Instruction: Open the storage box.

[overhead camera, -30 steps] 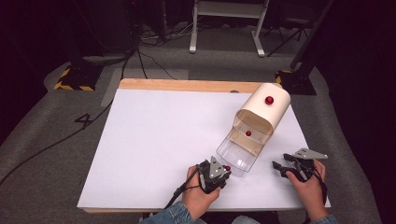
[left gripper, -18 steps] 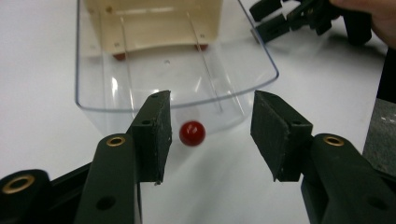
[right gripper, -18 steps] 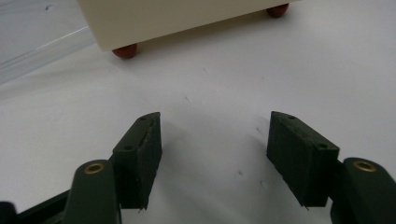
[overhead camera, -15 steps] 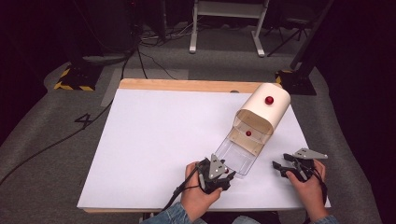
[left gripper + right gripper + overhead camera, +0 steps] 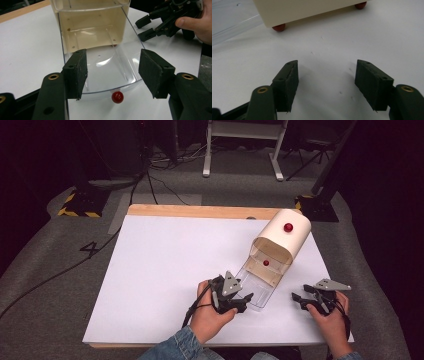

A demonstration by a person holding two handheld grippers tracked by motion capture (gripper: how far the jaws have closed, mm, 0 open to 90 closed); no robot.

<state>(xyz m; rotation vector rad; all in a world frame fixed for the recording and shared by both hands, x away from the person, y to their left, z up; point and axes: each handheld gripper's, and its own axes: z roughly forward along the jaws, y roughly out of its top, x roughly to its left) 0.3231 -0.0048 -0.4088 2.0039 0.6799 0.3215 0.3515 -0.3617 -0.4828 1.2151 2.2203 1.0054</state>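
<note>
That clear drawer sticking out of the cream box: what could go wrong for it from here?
The clear drawer is pulled far out of the cream cabinet, so it might slip free or tip. The left gripper has just been opening; its pads flank the drawer front above the red knob without pressing, so a careless lift could snag the rim. The cabinet rests on small red feet and might slide if bumped.

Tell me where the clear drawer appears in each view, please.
High view: the clear drawer sits lower centre, pulled out of the cream box toward the left gripper.
Left gripper view: centre, between the open jaws, red knob in front.
Right gripper view: its edge in the upper left corner.
Shared landmark: the cream box.
</note>
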